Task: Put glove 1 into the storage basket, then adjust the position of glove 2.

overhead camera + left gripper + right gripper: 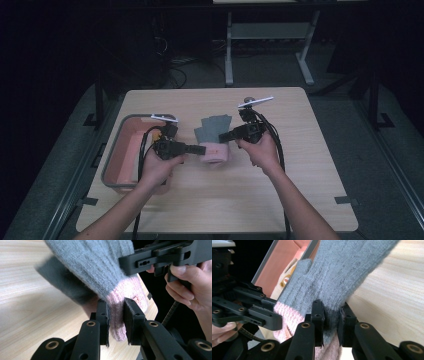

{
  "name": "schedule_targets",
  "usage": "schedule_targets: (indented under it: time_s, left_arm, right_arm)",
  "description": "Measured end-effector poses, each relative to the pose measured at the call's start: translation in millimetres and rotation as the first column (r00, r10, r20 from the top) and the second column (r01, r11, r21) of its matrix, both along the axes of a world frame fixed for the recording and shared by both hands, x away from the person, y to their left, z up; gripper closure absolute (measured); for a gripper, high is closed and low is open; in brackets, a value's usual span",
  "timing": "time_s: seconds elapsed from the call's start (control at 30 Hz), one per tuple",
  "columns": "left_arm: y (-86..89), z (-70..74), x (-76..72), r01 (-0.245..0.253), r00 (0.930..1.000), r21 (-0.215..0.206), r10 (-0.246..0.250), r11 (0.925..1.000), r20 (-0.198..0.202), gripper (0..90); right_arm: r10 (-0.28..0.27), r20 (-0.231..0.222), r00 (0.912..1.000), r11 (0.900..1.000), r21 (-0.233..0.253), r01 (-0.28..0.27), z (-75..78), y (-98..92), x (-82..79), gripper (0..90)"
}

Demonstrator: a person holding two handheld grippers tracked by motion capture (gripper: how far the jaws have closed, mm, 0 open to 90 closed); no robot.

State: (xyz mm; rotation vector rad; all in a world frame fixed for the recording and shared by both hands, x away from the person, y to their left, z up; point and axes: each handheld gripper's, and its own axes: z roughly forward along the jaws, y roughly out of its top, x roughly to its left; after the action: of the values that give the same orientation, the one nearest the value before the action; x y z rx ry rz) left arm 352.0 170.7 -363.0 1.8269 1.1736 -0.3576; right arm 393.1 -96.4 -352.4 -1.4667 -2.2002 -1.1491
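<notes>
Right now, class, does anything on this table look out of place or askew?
Nothing is spilled or damaged. The grey knitted glove with a pink cuff is held off flat, pinched at its cuff by the left gripper and at its grey part by the right gripper.

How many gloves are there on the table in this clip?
1 for certain: a grey glove with a pink cuff, mid-table beside the bin, pinched by the left hand-held gripper and the right hand-held gripper. A second could lie hidden beneath.

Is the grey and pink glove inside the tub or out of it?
Out. The glove is beside the tub, over the table, pinched by both the left hand-held gripper and right hand-held gripper.
</notes>
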Motion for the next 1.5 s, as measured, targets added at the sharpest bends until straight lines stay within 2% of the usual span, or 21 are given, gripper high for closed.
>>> schedule_targets:
  time_s: [0.17, 0.27, 0.4, 0.7, 0.93, 1.07, 1.17, 1.27, 1.3, 1.33, 1.37, 1.5]
  left_arm:
    - [2.2, -0.6, 0.1, 0.002, 1.0000, 0.008, -0.002, 1.0000, 0.004, 75.1]
    - [3.3, -1.7, 0.3, -0.002, 1.0000, -0.002, 0.002, 1.0000, 0.008, 74.7]
    - [6.9, -1.8, -0.2, -0.015, 0.9998, -0.026, 0.016, 0.9995, 0.010, 72.3]
    - [16.1, -3.8, -5.2, -0.034, 0.9993, -0.051, 0.035, 0.9981, 0.014, 63.2]
    - [21.1, -7.2, -2.9, -0.035, 0.9994, -0.114, 0.035, 0.9929, -0.002, 46.4]
    - [19.8, -10.3, 0.1, -0.024, 0.9997, -0.144, 0.023, 0.9893, -0.011, 38.0]
    - [16.9, -13.7, 2.2, -0.027, 0.9991, -0.172, 0.022, 0.9847, -0.035, 32.7]
    - [14.1, -17.4, 4.6, -0.019, 0.9983, -0.218, 0.006, 0.9757, -0.057, 32.6]
    - [13.7, -18.2, 5.6, -0.013, 0.9977, -0.243, -0.003, 0.9699, -0.068, 33.4]
    - [14.1, -18.4, 6.2, -0.017, 0.9967, -0.257, -0.005, 0.9662, -0.081, 37.4]
    - [14.3, -18.5, 6.4, -0.019, 0.9972, -0.257, 0.000, 0.9663, -0.075, 41.3]
    - [20.5, -20.8, 7.0, -0.030, 0.9959, -0.265, 0.006, 0.9639, -0.091, 55.8]
  right_arm:
    - [-0.005, -0.004, 1.0000, 1.000, 0.000, 0.005, -0.4, 3.9, 0.8, 79.4]
    - [0.000, 0.001, 1.0000, 1.000, -0.012, 0.000, 2.3, 5.5, 1.4, 79.7]
    - [0.007, 0.017, 0.9998, 1.000, -0.013, -0.007, 9.0, 7.0, 2.4, 79.7]
    - [0.022, 0.045, 0.9988, 1.000, -0.020, -0.021, 26.3, 17.5, 2.8, 80.0]
    - [0.027, 0.058, 0.9980, 1.000, -0.009, -0.027, 33.5, 21.4, 5.4, 80.1]
    - [0.031, 0.060, 0.9977, 0.999, 0.011, -0.032, 38.2, 21.0, 5.4, 80.2]
    - [0.031, 0.068, 0.9972, 0.999, 0.036, -0.033, 43.8, 19.2, 4.3, 80.2]
    - [0.031, 0.073, 0.9968, 0.998, 0.057, -0.035, 48.0, 18.2, 2.9, 80.2]
    - [0.034, 0.076, 0.9965, 0.997, 0.063, -0.039, 48.9, 17.6, 2.8, 80.3]
    - [0.032, 0.074, 0.9968, 0.997, 0.072, -0.037, 49.3, 17.4, 2.8, 80.3]
    - [0.030, 0.074, 0.9968, 0.996, 0.079, -0.036, 49.3, 17.2, 2.8, 80.3]
    - [0.026, 0.069, 0.9973, 0.994, 0.101, -0.033, 48.5, 17.1, 4.1, 80.4]
